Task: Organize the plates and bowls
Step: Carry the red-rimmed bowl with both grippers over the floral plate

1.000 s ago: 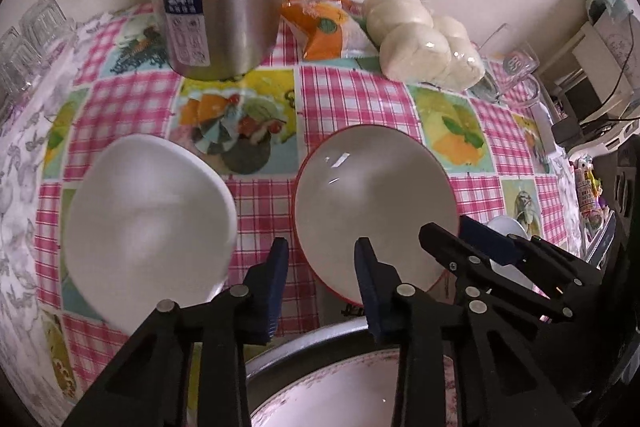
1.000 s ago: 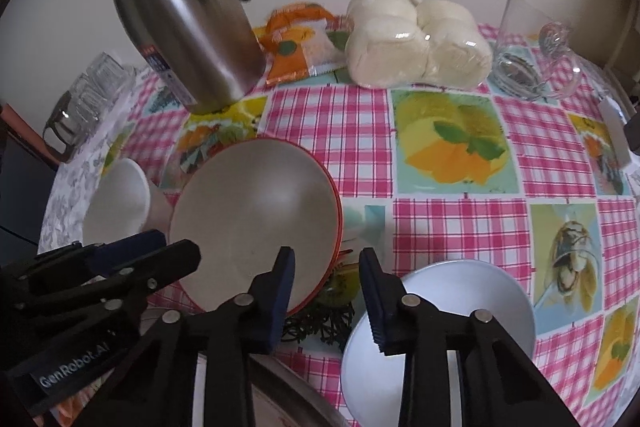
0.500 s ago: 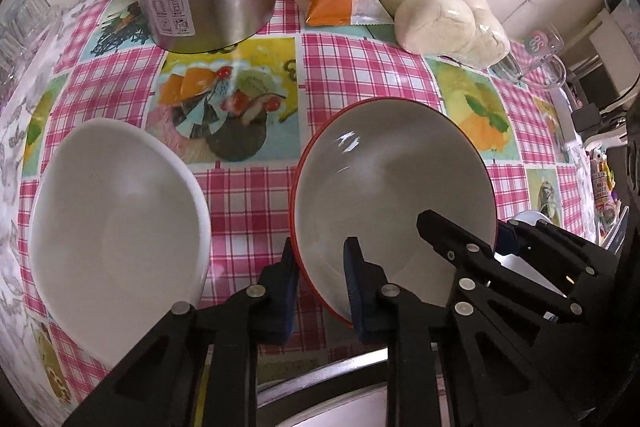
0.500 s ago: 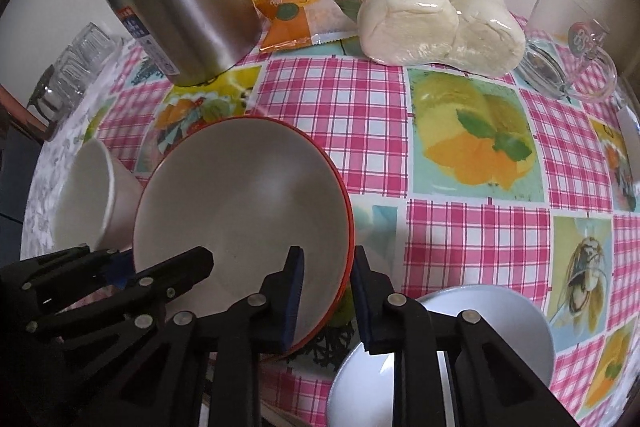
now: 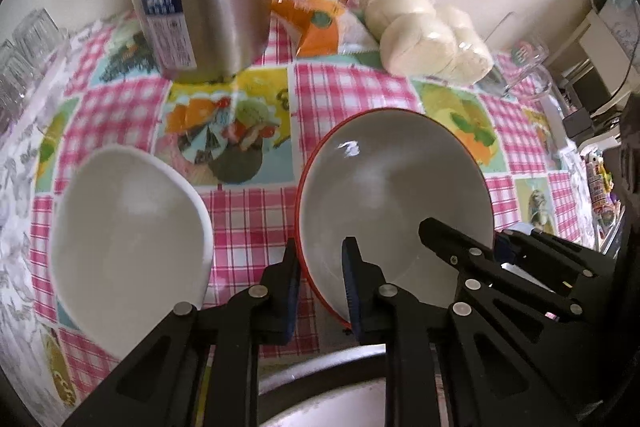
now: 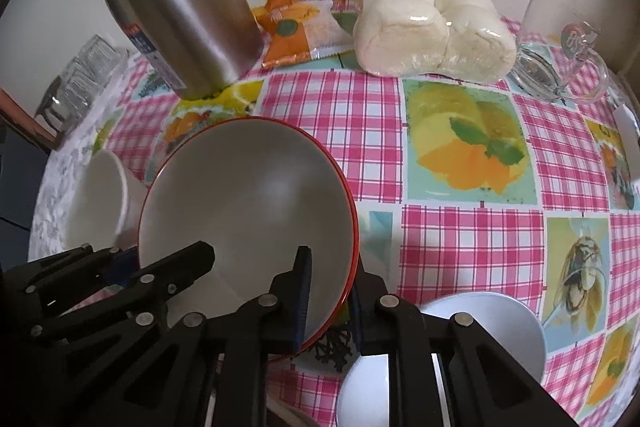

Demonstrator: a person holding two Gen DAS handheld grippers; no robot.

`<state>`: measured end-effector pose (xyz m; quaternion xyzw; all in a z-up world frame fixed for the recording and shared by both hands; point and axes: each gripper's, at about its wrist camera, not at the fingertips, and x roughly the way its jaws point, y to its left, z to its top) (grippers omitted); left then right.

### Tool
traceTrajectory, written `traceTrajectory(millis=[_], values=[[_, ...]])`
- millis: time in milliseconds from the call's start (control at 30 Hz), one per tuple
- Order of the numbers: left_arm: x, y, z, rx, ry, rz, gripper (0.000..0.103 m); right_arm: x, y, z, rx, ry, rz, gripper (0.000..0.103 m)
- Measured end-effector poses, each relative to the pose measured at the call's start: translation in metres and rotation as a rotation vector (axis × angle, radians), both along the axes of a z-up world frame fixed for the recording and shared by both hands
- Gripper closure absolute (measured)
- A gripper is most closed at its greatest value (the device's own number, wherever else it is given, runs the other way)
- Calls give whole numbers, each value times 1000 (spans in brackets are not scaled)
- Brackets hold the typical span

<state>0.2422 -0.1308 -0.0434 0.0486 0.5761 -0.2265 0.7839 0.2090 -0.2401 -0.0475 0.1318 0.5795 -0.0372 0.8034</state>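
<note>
Both tools pinched the red-rimmed bowl (image 5: 394, 195): left tool (image 5: 320, 275) on its near-left rim, right tool (image 6: 330, 291) near-right. Lifting should have been level, together.

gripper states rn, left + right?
Left gripper: shut on the red-rimmed bowl, near-left rim.
Right gripper: shut on the same bowl's opposite rim.

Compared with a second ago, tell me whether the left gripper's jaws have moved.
Yes. The left gripper has closed its jaws inward onto the near rim of the red-rimmed bowl.
</note>
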Motion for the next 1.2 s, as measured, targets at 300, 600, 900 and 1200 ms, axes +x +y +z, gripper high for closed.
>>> traceTrajectory(millis=[300,600,900,1200], values=[[-31,4,50,-11,-122,-12,82,-29,-3,48,26,-103,-34,84],[-85,17,82,-61,-179,19,82,-84,2,89,39,-197,-63,84],[-134,40,88,-88,-217,80,82,-138,27,97,69,-241,-64,84],[-170,70,70,-99,-212,143,82,-175,52,83,101,-262,-74,84]])
